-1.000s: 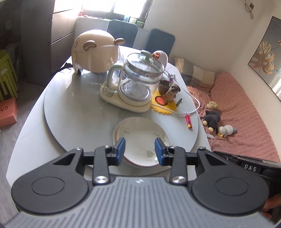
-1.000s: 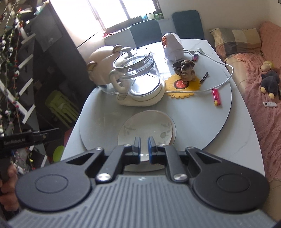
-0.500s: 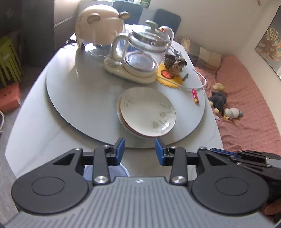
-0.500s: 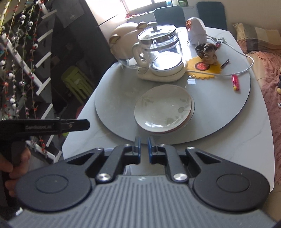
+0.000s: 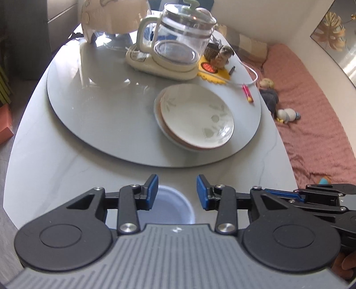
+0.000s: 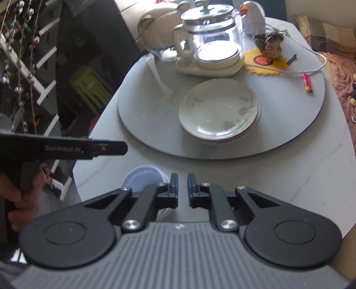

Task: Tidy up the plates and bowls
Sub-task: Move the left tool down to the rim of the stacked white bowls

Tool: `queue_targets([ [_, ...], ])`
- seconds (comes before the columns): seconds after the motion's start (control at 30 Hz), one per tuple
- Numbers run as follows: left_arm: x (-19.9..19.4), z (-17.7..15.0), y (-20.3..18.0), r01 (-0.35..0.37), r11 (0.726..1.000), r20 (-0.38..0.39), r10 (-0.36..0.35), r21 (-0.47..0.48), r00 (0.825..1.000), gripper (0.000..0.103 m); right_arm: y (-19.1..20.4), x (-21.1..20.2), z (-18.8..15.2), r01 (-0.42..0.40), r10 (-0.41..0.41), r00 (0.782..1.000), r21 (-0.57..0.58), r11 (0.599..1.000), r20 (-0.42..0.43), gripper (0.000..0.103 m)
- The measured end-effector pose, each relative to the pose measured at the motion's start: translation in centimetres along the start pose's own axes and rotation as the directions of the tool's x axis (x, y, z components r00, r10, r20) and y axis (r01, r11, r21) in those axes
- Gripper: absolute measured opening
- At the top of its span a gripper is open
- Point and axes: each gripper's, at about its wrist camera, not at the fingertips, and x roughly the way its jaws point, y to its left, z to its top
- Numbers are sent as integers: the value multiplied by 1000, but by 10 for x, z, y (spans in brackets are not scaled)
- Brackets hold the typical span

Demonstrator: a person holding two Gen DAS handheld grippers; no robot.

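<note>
A stack of plates (image 5: 195, 117) with a leaf-patterned white plate on top sits on the grey turntable (image 5: 100, 111); it also shows in the right wrist view (image 6: 219, 110). A pale blue bowl (image 5: 171, 206) stands on the table's near edge, also in the right wrist view (image 6: 142, 180). My left gripper (image 5: 177, 192) is open and empty, just above the bowl. My right gripper (image 6: 182, 189) is nearly shut and empty, to the right of the bowl.
A glass kettle on a cream base (image 5: 173, 46), a bear-shaped appliance (image 5: 111, 17), a yellow coaster with a dog figurine (image 5: 219, 60), a white cable and a red lighter (image 5: 248, 93) sit at the back of the turntable. A pink bed (image 5: 311, 111) lies to the right.
Both grippers have pulled back from the plate stack toward the table's near edge. The blue bowl has come into view under them. Neither gripper's opening has changed.
</note>
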Motion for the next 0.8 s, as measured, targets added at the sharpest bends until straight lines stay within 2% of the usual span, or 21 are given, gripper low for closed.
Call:
queue_targets([
  [0.37,17,-16,74,-6,998,-65,2,-56,998,44,32,31,-8,5,1,997,84,996,-78,13],
  [0.47,27,-22,91,47,996,-102,-54,-75,993,45,31,41,-9,-18,34,993,144,989,-110,14],
  [0.57,39,-28,101,86,993,-126,-95,-77,987,50,30,51,-11,-3,25,992,174,985,-125,32],
  [0.6,43,-29,104,96,992,-135,-106,-79,985,50,29,53,-12,3,20,993,191,981,-119,34],
  [0.8,72,-32,116,160,984,-175,-172,-79,970,53,20,80,-19,56,-21,992,281,958,-127,33],
])
